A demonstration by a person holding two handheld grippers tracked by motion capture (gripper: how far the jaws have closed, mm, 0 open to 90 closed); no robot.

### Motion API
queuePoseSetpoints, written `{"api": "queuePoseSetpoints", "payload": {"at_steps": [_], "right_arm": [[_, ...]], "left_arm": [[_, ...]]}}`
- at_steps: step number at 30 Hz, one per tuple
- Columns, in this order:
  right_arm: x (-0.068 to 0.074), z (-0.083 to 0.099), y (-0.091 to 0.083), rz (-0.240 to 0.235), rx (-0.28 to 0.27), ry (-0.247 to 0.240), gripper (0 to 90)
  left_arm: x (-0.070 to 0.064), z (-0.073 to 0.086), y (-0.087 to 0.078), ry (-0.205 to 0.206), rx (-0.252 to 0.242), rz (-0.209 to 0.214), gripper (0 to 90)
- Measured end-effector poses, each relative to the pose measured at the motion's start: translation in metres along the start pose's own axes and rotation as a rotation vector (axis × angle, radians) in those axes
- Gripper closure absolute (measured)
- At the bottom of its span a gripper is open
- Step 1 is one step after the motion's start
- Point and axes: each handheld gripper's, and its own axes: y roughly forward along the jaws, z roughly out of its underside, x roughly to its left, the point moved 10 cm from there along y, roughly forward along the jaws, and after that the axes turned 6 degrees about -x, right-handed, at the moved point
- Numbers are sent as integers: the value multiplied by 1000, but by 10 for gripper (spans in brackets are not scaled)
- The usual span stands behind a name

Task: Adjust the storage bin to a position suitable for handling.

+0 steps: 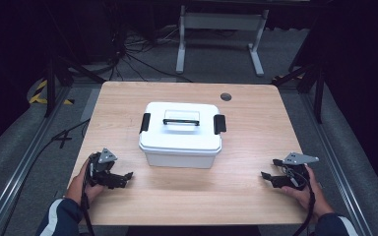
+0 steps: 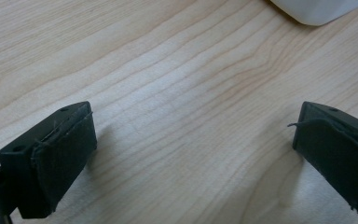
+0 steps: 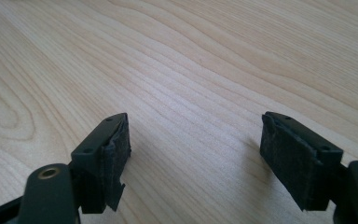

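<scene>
Between left gripper [image 1: 126, 175] and right gripper [image 1: 267, 175]: white lidded box [image 1: 181, 135], latches shut. Both jaw pairs spread wide, pinching nothing. Low over bare wooden table [image 1: 197, 196].

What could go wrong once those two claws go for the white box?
Both latches look closed, so tugging the handle would probably lift the whole white lidded box rather than open it. The left gripper and right gripper rest open, well apart from it; one-sided contact could slide it across the smooth wooden table.
</scene>
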Motion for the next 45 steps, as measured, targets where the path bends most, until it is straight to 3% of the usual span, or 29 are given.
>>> {"api": "queuePoseSetpoints", "payload": {"at_steps": [12,17,21,25,33,38,45], "right_arm": [[-1,0,0,-20,20,-18,230],[-1,-1,-1,-28,63,-35,245],[0,-3,-2,-42,102,-60,273],[0,-7,-3,-53,100,-66,285],[0,-38,-15,-80,63,-80,326],[-3,-67,-24,-71,58,-124,338],[0,-99,-29,-97,76,-192,358]], "left_arm": [[0,1,-1,9,2,9,2],[-1,1,-3,52,-2,11,5],[0,1,-3,52,-3,20,5],[-2,2,-2,29,-2,36,4],[-1,2,-2,38,-1,48,3],[-1,2,-2,37,-1,46,3],[-1,2,-2,37,-1,46,2]]}}
